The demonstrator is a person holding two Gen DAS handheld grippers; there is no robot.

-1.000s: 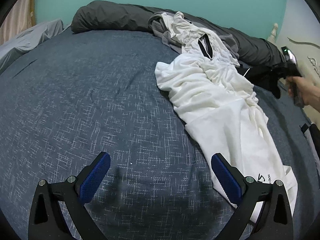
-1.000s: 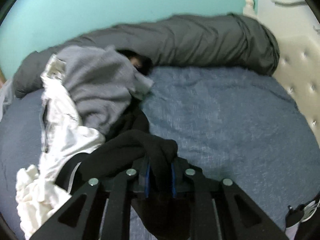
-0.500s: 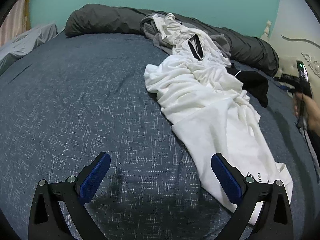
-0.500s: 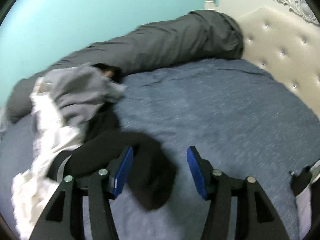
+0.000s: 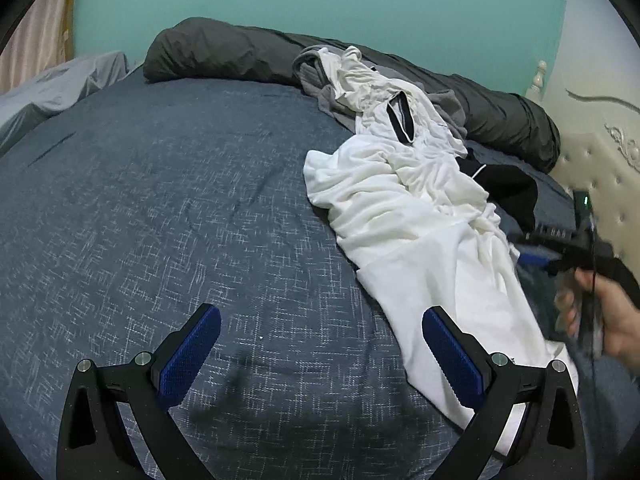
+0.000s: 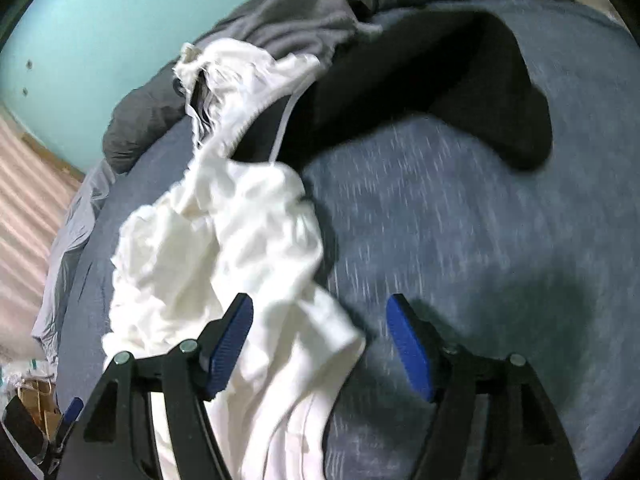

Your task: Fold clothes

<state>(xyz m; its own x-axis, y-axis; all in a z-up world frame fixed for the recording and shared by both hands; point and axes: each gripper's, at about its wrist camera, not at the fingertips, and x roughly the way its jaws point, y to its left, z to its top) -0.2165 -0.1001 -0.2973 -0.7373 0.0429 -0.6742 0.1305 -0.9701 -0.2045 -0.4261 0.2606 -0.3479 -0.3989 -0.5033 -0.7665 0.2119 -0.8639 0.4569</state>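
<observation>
A crumpled white shirt (image 5: 420, 216) lies stretched along the right side of the blue bed (image 5: 160, 220). Behind it lie a black garment (image 5: 508, 188) and a grey garment (image 5: 324, 96). My left gripper (image 5: 320, 348) hangs open over bare bedcover, its right finger at the shirt's lower edge. In the right wrist view, my right gripper (image 6: 320, 340) hovers over the white shirt (image 6: 240, 248), its jaws opening with the shirt's edge beneath them and nothing pinched. The black garment (image 6: 440, 80) lies loose beyond it. A hand holds the right gripper (image 5: 536, 248) at the right of the left wrist view.
A rolled dark grey duvet (image 5: 224, 52) runs along the teal wall at the back. A cream tufted headboard (image 5: 600, 184) stands at the right. A light grey sheet (image 5: 52, 88) lies at the far left.
My right gripper let go of the black garment, opened, and swung left and down over the white shirt. The left gripper stayed open and hardly moved.
</observation>
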